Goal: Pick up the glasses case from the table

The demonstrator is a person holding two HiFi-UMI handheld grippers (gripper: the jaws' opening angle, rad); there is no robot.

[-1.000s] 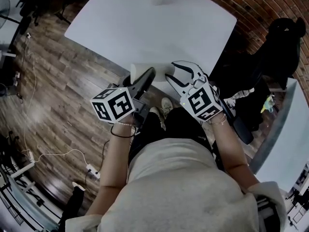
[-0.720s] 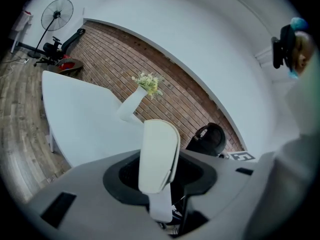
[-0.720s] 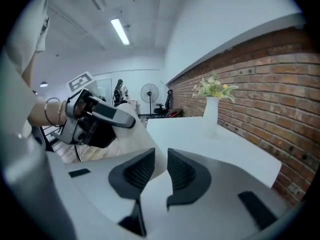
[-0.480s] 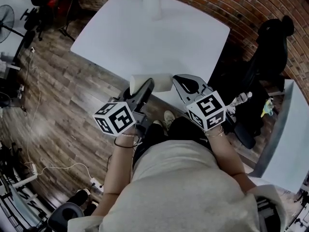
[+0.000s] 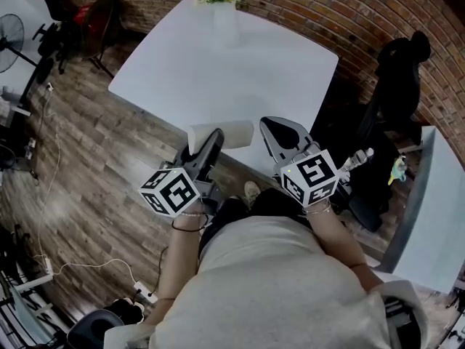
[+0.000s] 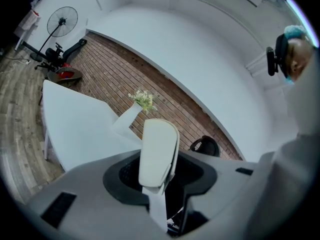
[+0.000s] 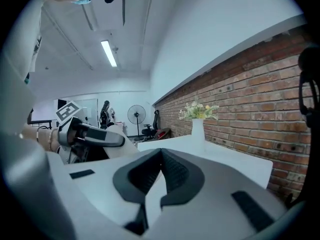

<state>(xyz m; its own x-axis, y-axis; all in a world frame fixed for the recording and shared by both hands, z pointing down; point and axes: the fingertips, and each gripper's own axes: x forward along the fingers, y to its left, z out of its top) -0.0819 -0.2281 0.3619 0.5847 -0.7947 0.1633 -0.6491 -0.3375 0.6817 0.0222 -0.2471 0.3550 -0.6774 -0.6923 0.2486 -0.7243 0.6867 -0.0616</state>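
The white glasses case [image 5: 221, 134] sits crosswise between the jaws of my left gripper [image 5: 209, 145], which is shut on it just above the near edge of the white table [image 5: 218, 57]. In the left gripper view the case [image 6: 159, 151] stands up between the dark pads, in the air in front of the table [image 6: 75, 129]. To its right, my right gripper [image 5: 278, 131] is shut and holds nothing. Its jaws have just been closing with nothing between them, and in the right gripper view the pads [image 7: 172, 171] meet at my right gripper's [image 7: 161, 153] tip.
A white vase of flowers [image 5: 225, 2] stands at the table's far edge by the brick wall. A dark chair with clothing [image 5: 396, 86] is to the right, with a second white table [image 5: 429, 217] beyond it. A fan [image 5: 11, 13] and cables are on the wooden floor at left.
The right gripper's jaws went from open to shut, empty. Both grippers rose, the left still holding the case.
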